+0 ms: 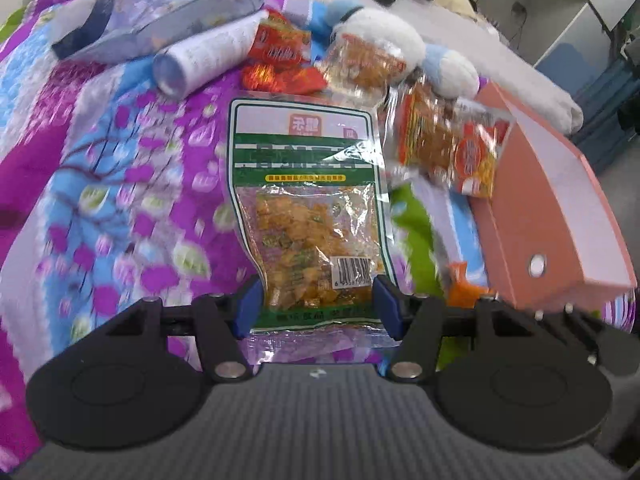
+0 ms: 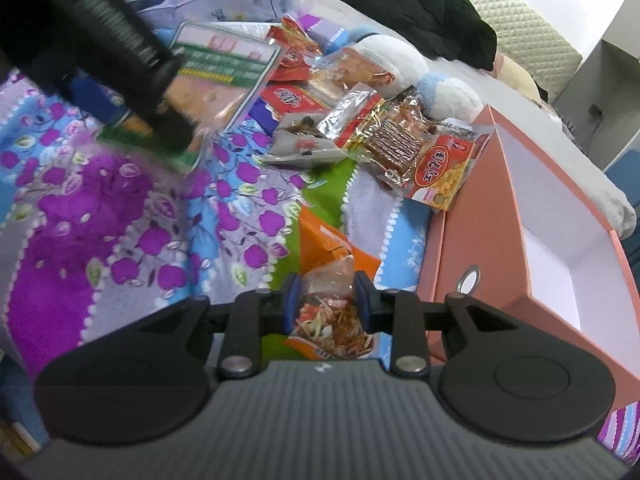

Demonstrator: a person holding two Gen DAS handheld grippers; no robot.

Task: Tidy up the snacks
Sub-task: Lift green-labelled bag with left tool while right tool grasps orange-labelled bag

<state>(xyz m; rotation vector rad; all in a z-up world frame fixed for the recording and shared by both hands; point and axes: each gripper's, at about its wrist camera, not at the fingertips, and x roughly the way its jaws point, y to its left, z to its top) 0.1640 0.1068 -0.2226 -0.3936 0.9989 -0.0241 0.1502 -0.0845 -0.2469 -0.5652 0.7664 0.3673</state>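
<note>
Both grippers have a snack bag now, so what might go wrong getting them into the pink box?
The left gripper pinches the long green bag only near its bottom edge, so it may swing or slip. The right gripper grips a crumpled orange packet that could pull free. Loose snacks lean at the pink box rim and could be knocked.

green snack bag [image 1: 308, 216] in left claw [image 1: 316, 308]

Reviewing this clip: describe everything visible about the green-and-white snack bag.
The green-and-white snack bag is a flat plastic pouch: white-and-green printed top with a red logo, clear window showing yellowish-orange pieces, barcode at lower right. The left hand-held gripper clamps its bottom end between blue pads, holding it over the floral blanket.
</note>
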